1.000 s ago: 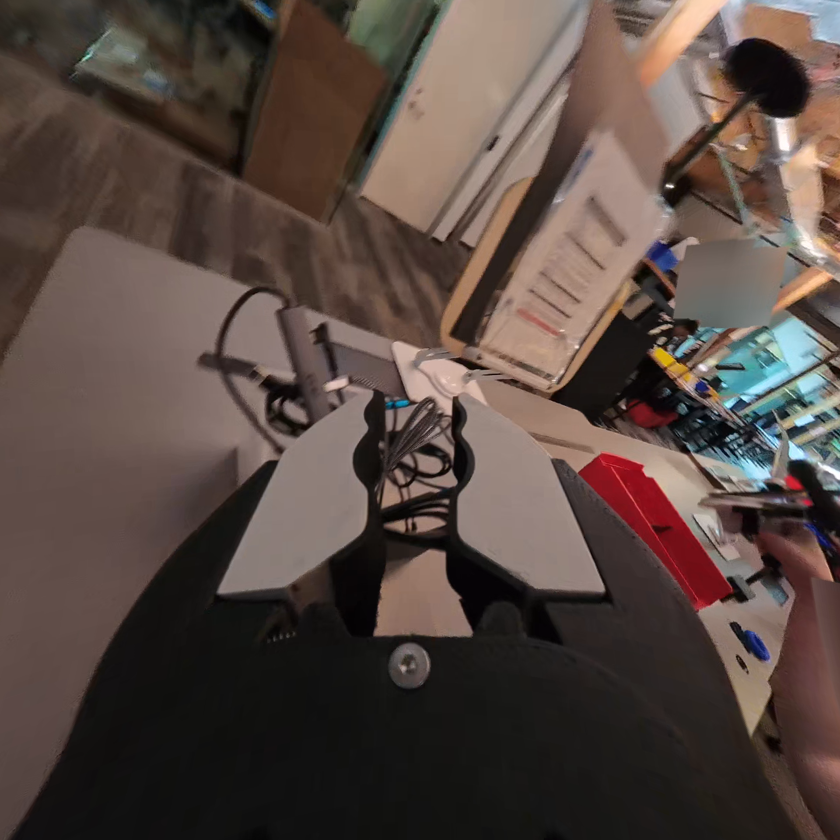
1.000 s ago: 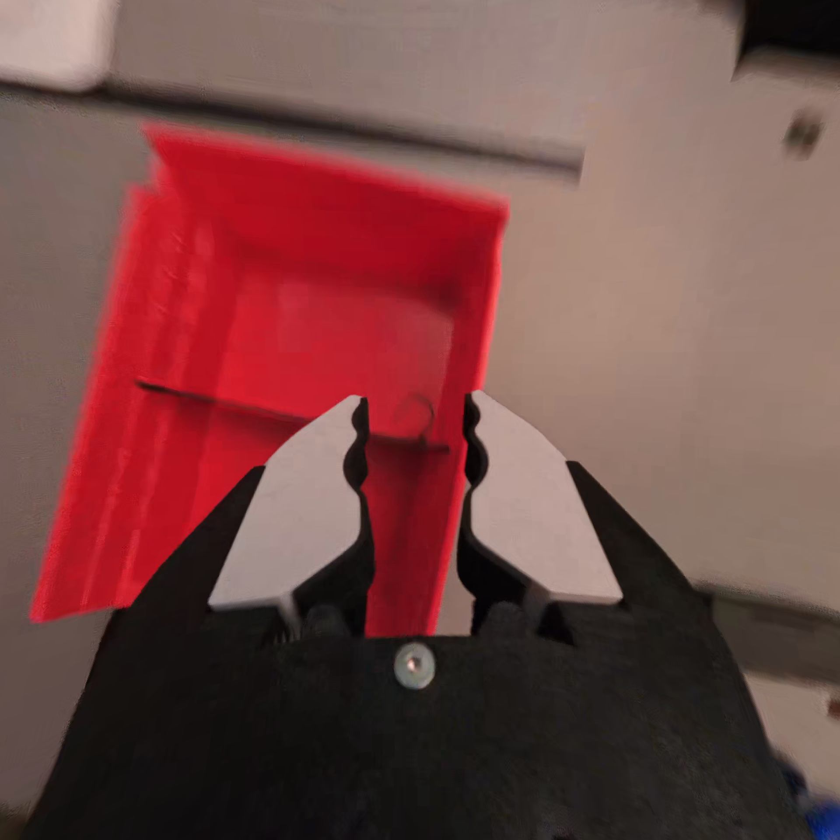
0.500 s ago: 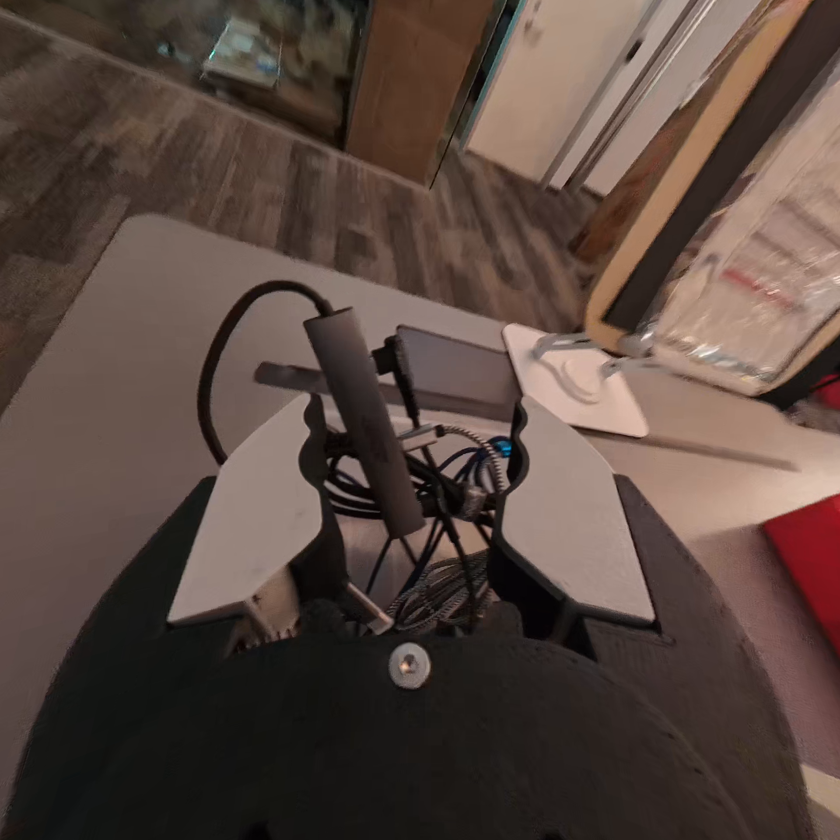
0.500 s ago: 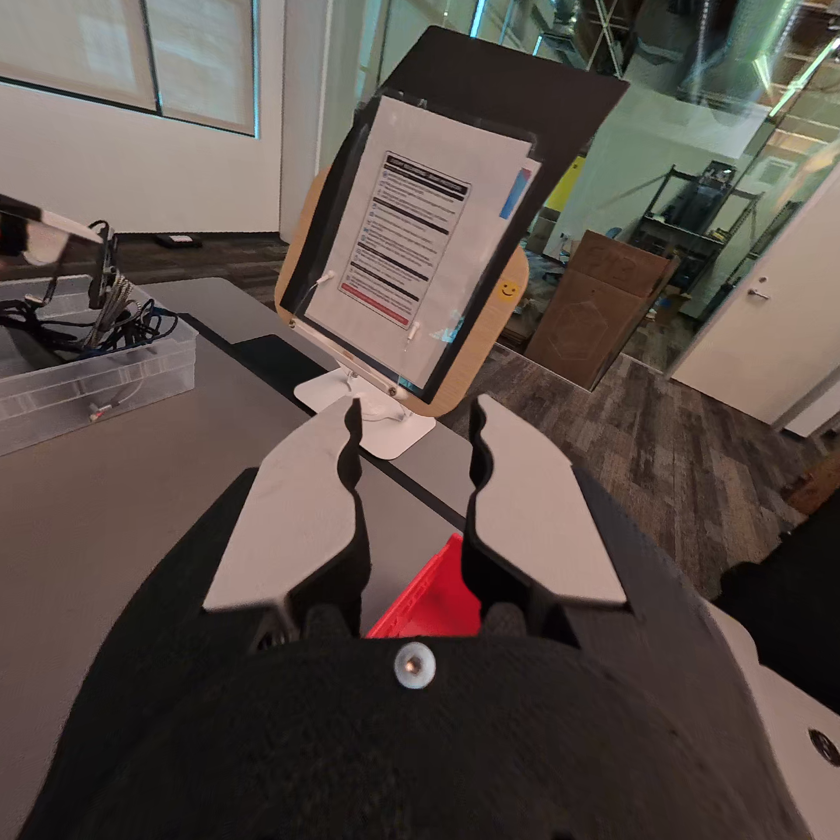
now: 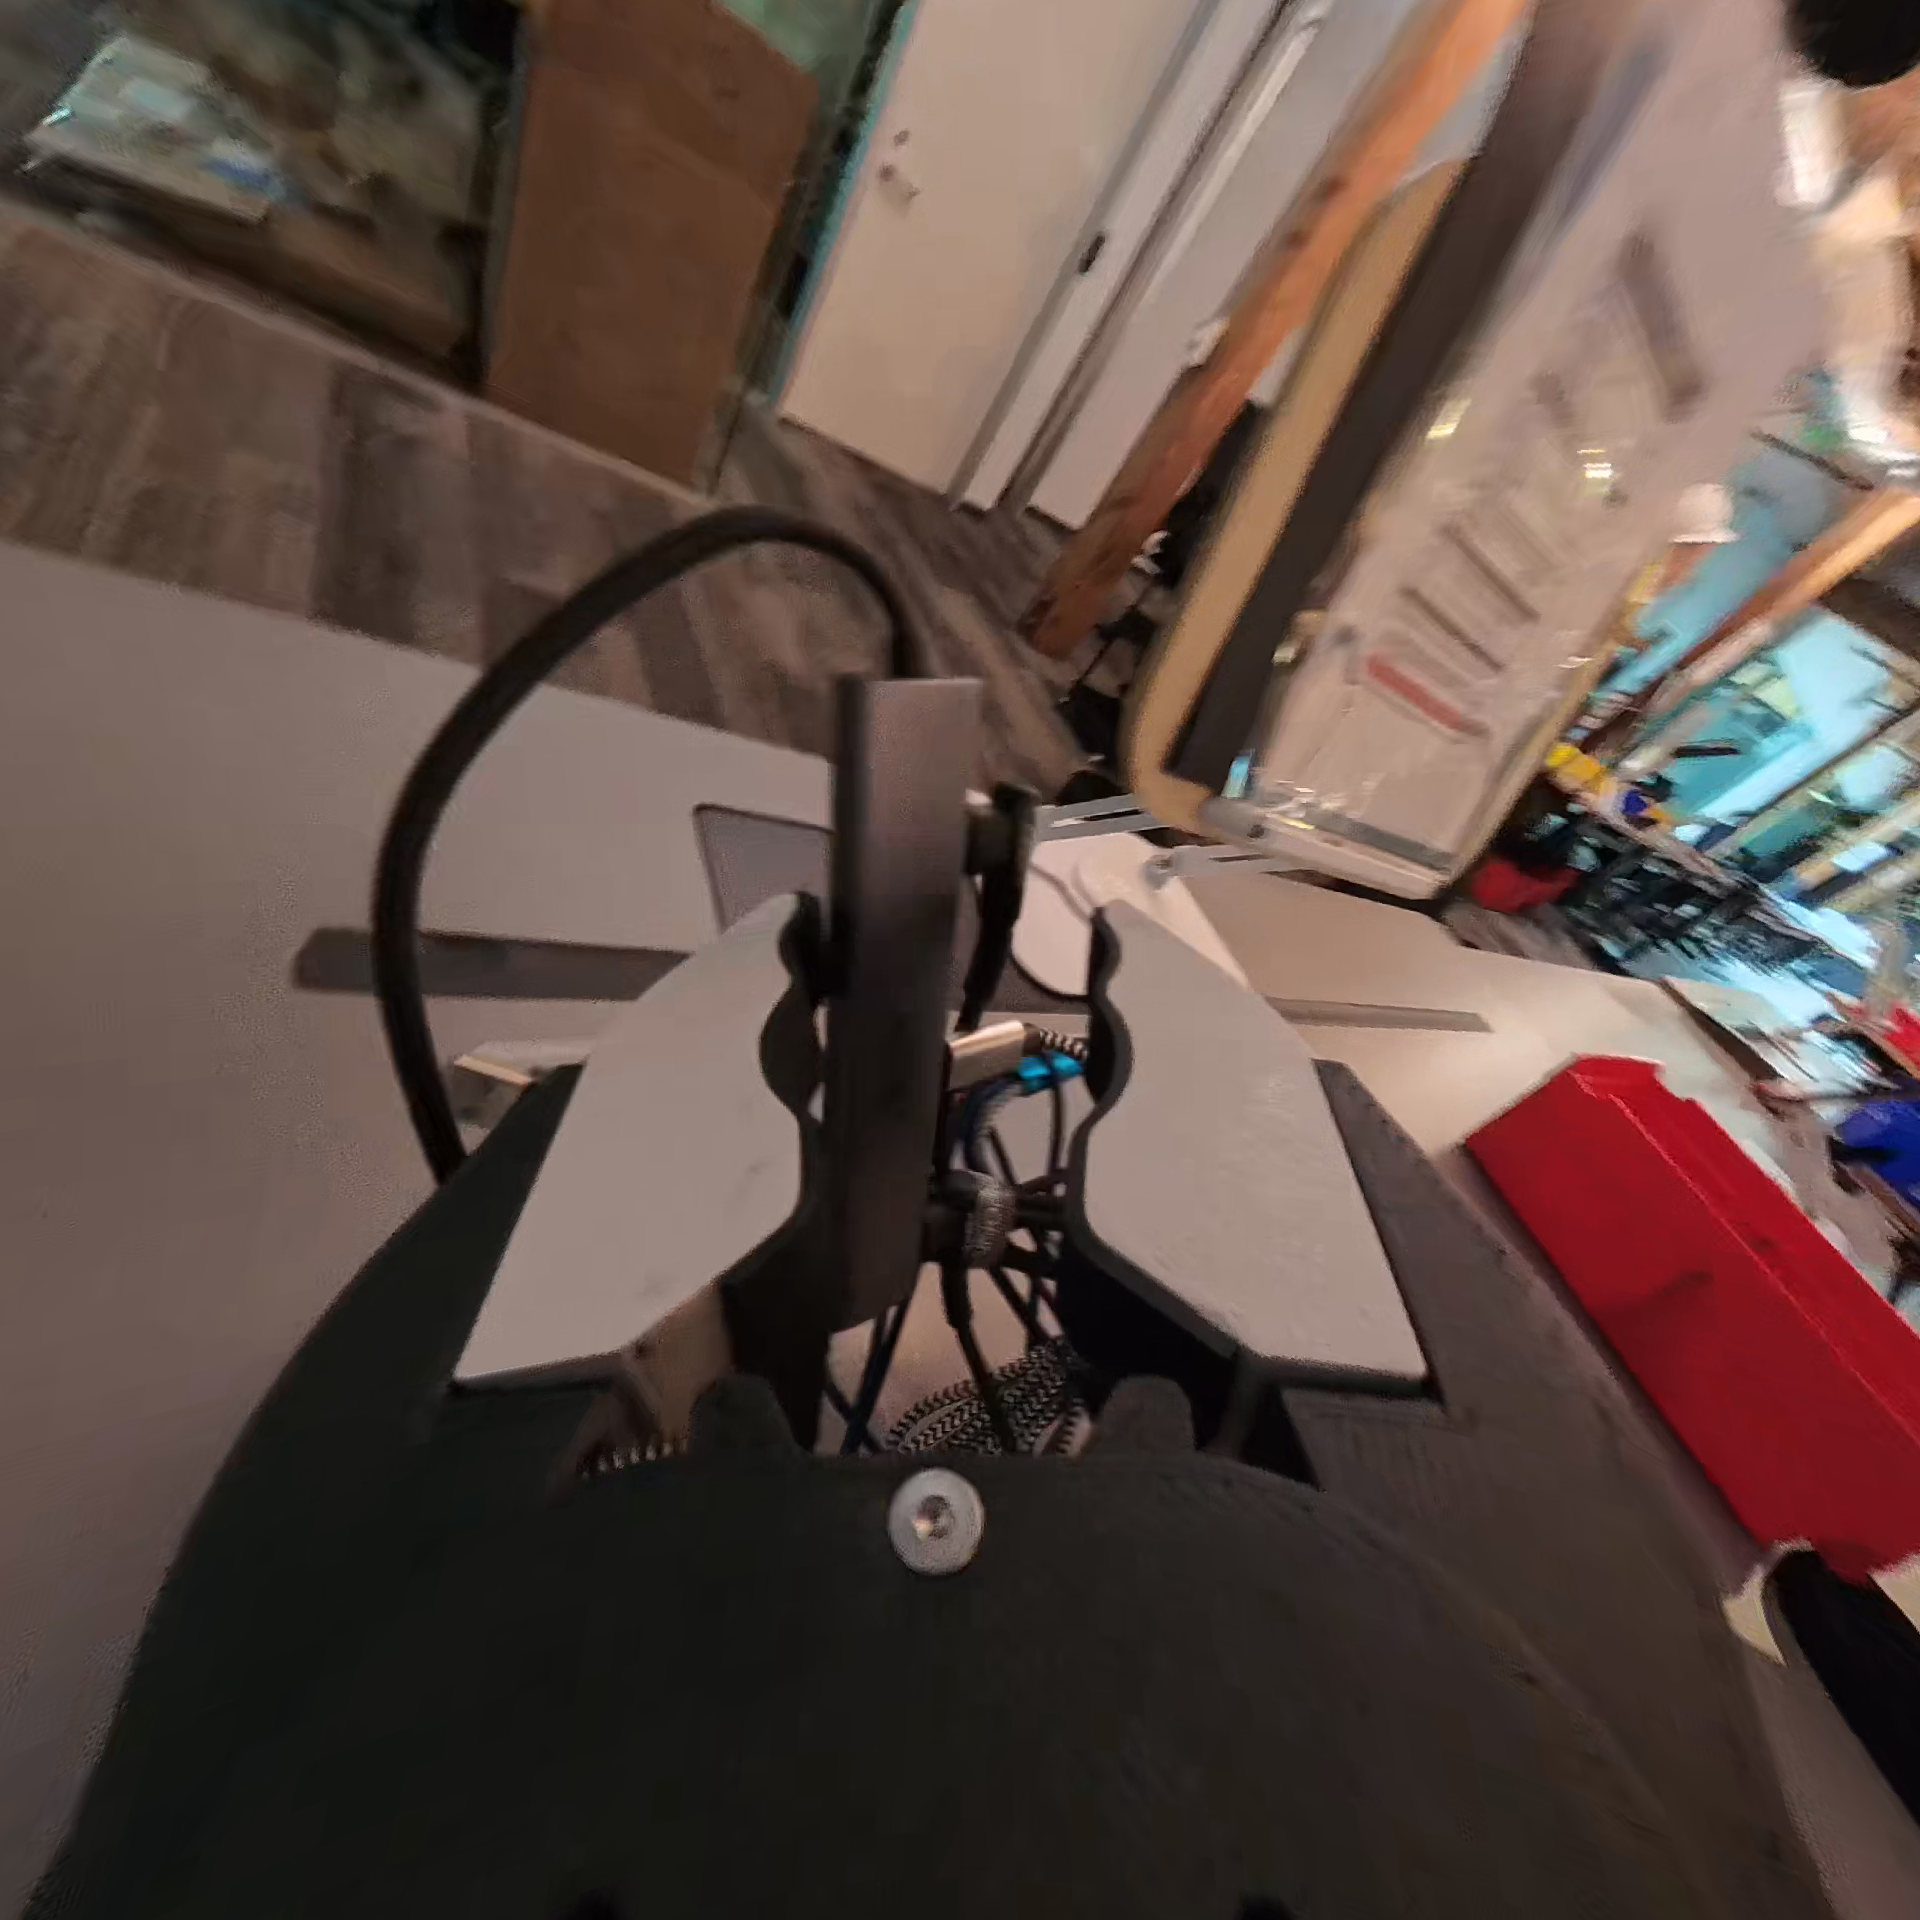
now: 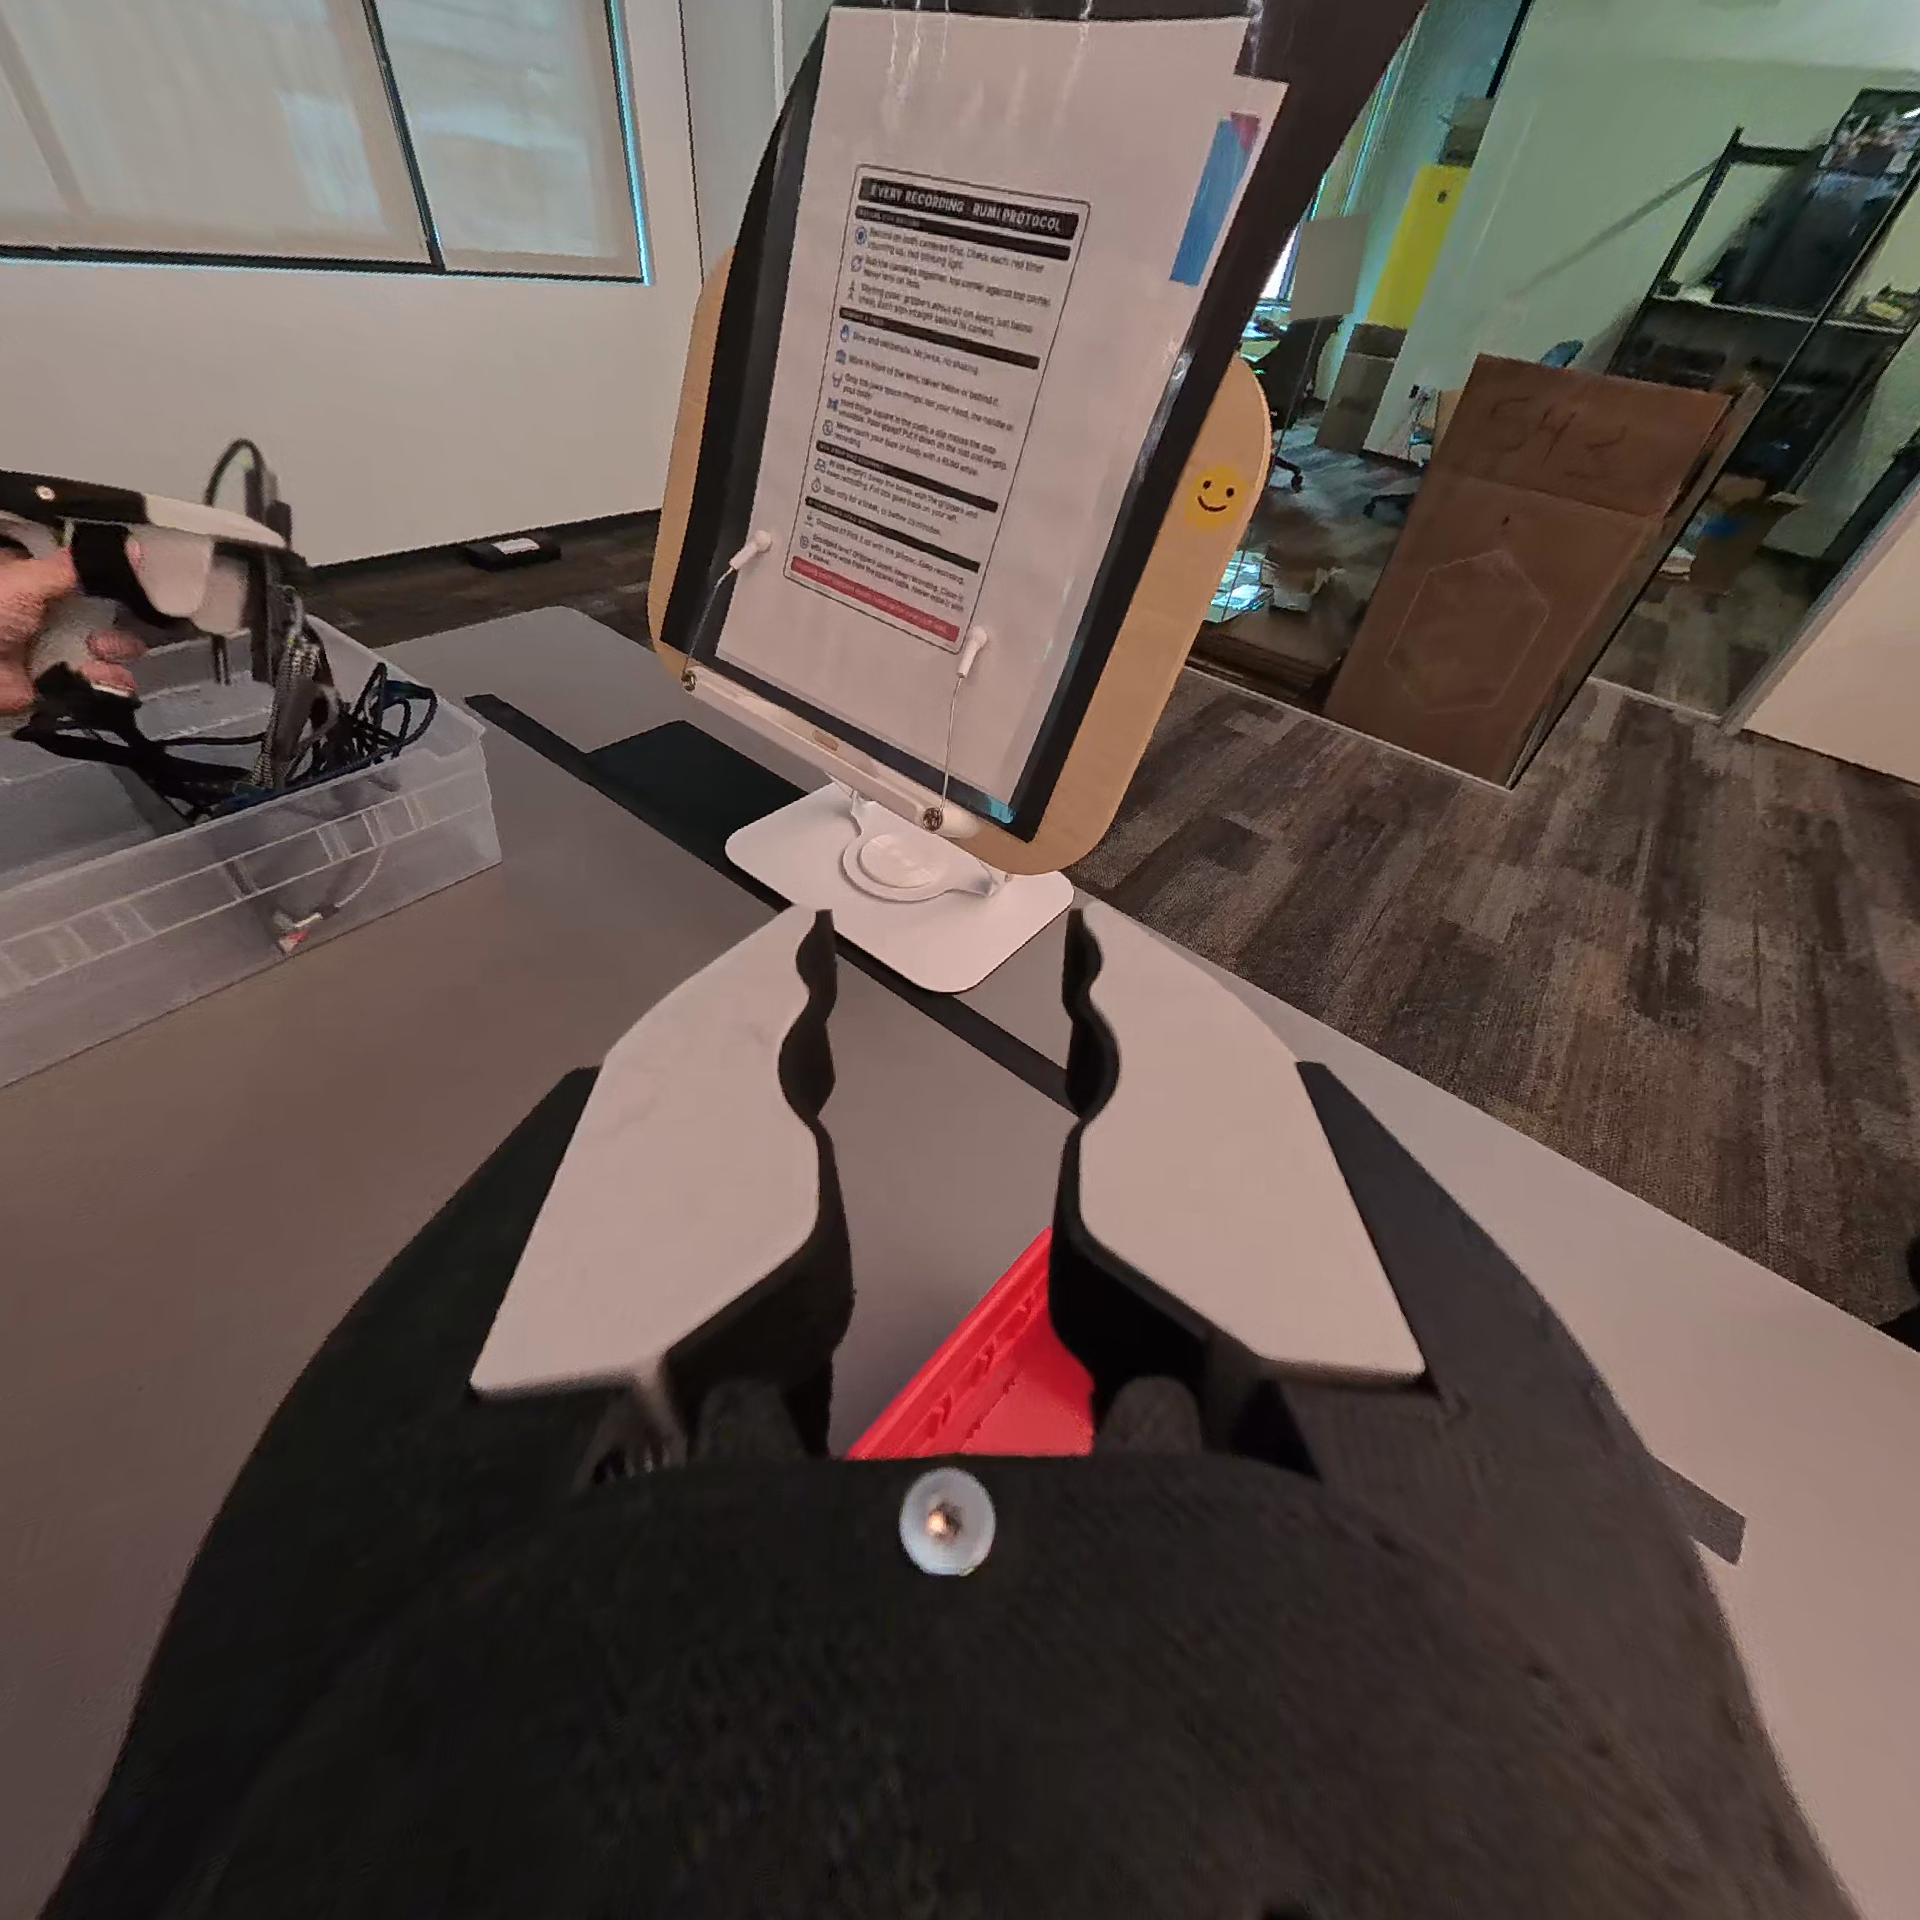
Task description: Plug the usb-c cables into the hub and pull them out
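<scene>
While the left gripper (image 5: pixel 945 966) hangs over the clear tray (image 6: pixel 312 831) at the left of the table (image 6: pixel 260 1091), its jaws stand apart with the grey hub (image 5: pixel 899 935) upright between them. The hub lies against the left finger (image 5: pixel 675 1122); a gap shows on the right side, so it is not clamped. Several cables (image 5: pixel 1013 1060) are seated in the hub's right face, and their slack lies tangled in the tray below. A black lead (image 5: pixel 416 831) loops from the hub's top.

Further right stand a paper sheet on a stand (image 6: pixel 935 416) and a red bin (image 6: pixel 987 1371). The right gripper (image 6: pixel 945 956) is well apart from the hub, jaws apart and empty.

Judgement: the step in hand is securing the hub. Next, the left jaws should close on it, and the right gripper must cross to a plug and pull in line with its port.
</scene>
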The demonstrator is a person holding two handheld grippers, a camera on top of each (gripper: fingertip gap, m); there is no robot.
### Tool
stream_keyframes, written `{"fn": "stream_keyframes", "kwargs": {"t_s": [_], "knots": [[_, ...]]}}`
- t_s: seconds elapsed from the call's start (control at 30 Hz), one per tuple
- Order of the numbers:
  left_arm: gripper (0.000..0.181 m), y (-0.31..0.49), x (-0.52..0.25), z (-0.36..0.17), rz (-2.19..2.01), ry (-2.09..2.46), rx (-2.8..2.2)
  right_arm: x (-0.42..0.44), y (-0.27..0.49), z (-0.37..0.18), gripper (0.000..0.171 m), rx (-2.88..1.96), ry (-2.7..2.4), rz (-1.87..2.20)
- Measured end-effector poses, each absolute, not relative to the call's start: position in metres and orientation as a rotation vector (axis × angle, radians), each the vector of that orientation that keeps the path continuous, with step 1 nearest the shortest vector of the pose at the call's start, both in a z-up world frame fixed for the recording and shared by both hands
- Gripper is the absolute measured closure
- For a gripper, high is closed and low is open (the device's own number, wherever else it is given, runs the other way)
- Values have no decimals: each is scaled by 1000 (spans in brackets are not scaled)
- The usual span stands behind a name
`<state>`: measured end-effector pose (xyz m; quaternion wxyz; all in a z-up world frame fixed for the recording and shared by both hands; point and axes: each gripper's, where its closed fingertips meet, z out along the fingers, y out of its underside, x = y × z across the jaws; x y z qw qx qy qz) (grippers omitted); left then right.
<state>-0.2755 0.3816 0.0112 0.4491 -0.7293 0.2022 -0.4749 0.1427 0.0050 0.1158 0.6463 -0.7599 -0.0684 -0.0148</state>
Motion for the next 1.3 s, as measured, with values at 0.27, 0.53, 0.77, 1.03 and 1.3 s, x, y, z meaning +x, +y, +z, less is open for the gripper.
{"fn": "stream_keyframes", "kwargs": {"t_s": [0.27, 0.53, 0.77, 1.03, 1.3], "knots": [[131, 333, -255, 18, -1289, 845, -1644, 137, 0, 116, 129, -1726, -166, -30], [152, 325, -247, -17, -983, 1081, -1761, 136, 4, 105, 129, -1772, -187, -56], [159, 328, -246, -5, -825, 1123, -1677, 133, 12, 92, 129, -1823, -218, -84], [171, 303, -252, 64, -824, 1059, -1515, 128, 15, 89, 129, -1835, -253, -119], [172, 243, -238, 166, -842, 865, -1259, 125, 19, 85, 129, -1850, -264, -121]]}}
